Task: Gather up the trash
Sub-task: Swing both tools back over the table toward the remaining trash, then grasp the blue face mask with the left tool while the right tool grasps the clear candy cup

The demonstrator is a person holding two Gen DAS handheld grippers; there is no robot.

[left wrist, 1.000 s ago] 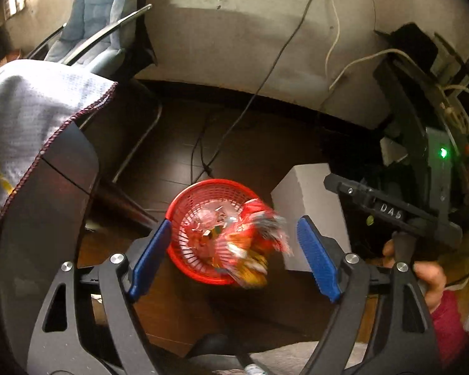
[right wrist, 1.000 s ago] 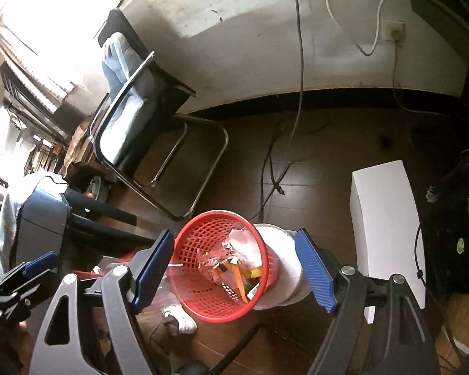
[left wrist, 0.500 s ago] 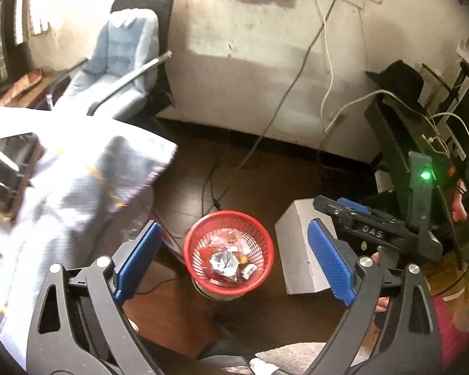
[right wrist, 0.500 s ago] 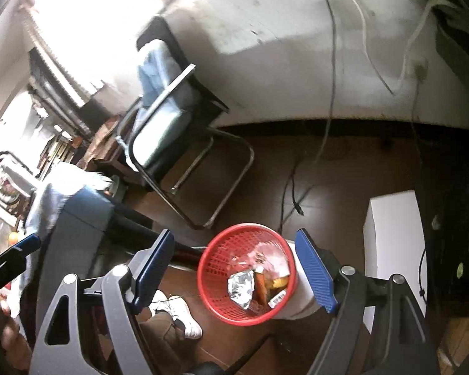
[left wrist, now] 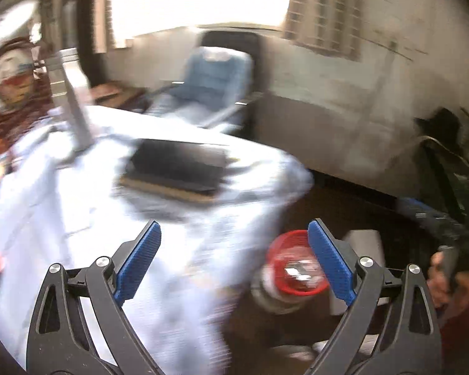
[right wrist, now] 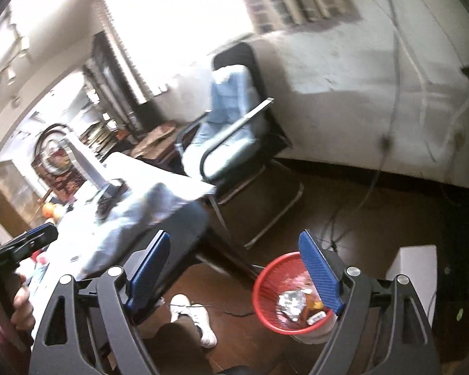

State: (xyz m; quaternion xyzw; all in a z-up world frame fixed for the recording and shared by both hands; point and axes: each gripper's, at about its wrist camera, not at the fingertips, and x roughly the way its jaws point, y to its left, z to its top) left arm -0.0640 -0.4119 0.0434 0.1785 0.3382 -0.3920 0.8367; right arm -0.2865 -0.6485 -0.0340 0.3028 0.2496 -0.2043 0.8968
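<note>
A red mesh trash basket (right wrist: pixel 270 293) stands on the dark wood floor and holds crumpled foil (right wrist: pixel 289 301) and wrappers. It also shows blurred in the left wrist view (left wrist: pixel 292 265). My left gripper (left wrist: pixel 234 261) is open and empty, high over the edge of a table draped in a pale blue cloth (left wrist: pixel 78 218). My right gripper (right wrist: pixel 234 270) is open and empty above the floor, its right finger over the basket's rim. The left gripper also shows at the left edge of the right wrist view (right wrist: pixel 25 243).
A dark flat slab (left wrist: pixel 178 168) lies on the cloth. A blue-cushioned chair (right wrist: pixel 231 131) stands by the wall. A white box (right wrist: pixel 416 278) sits right of the basket. Cables (right wrist: pixel 372 187) trail on the floor. A white shoe (right wrist: pixel 194 315) is below.
A wrapper dropped from my left gripper into the basket. Both grippers then lifted and swung left, away from the basket, toward the cloth-covered table. Both stayed open.
</note>
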